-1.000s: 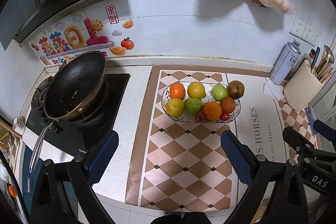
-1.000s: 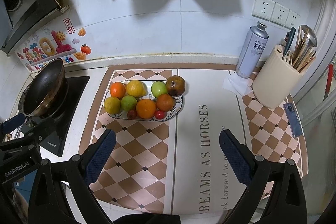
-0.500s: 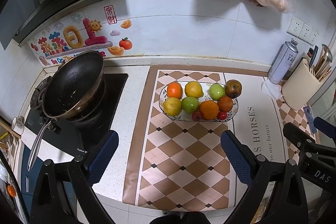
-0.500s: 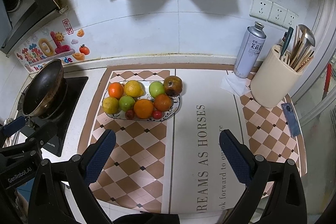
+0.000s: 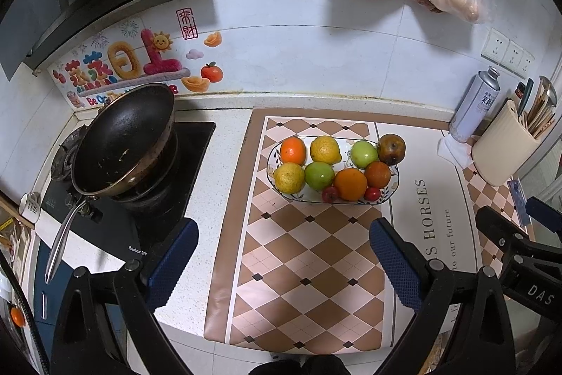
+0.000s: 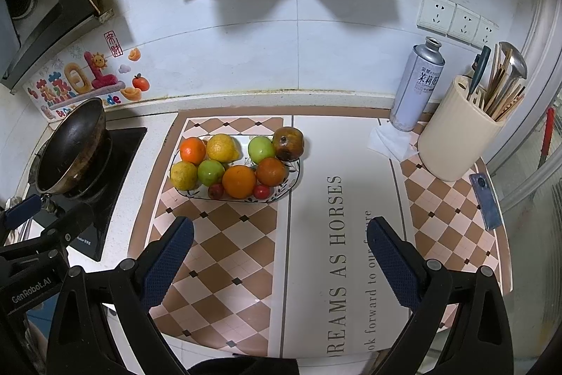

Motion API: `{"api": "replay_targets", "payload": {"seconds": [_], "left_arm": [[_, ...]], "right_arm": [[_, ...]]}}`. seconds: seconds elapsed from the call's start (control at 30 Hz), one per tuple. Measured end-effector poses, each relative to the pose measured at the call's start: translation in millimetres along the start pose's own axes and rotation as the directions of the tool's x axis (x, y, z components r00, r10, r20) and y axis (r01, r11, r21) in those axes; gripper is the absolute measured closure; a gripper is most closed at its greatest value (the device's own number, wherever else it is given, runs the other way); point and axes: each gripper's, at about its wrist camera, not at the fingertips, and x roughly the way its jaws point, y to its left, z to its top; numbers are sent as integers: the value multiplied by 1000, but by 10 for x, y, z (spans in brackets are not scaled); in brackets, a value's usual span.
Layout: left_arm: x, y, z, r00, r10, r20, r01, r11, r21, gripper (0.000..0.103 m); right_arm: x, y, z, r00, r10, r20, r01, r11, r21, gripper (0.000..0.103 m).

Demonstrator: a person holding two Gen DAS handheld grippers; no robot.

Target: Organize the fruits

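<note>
While both grippers' fingers (image 5: 172, 252) (image 6: 393, 255) gape (empty), fruit fills the dish (image 6: 291, 180).

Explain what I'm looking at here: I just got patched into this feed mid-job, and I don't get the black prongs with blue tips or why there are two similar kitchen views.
There is no robot arm. A person holds one handheld gripper in each hand, and each carries a fisheye camera looking forward along its two fingers. The prongs are those fingers, with blue pads.

One view belongs to the left gripper, the other to the right gripper. Both are open and hold nothing.

On the counter lies a checkered mat. On it sits a fruit plate with oranges, lemons, green apples, a brownish pomegranate and two small red fruits. To the left is a black wok on the stove; to the right, a spray can and a utensil holder.
</note>
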Motion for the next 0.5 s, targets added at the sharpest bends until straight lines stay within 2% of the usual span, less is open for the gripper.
{"api": "replay_targets", "payload": {"seconds": [0.5], "left_arm": [[-6,2,-4,1000,0,5,0,1000,-5,3]], "right_arm": [[19,3,3,1000,1,-3,-1,1000,1,2]]}}
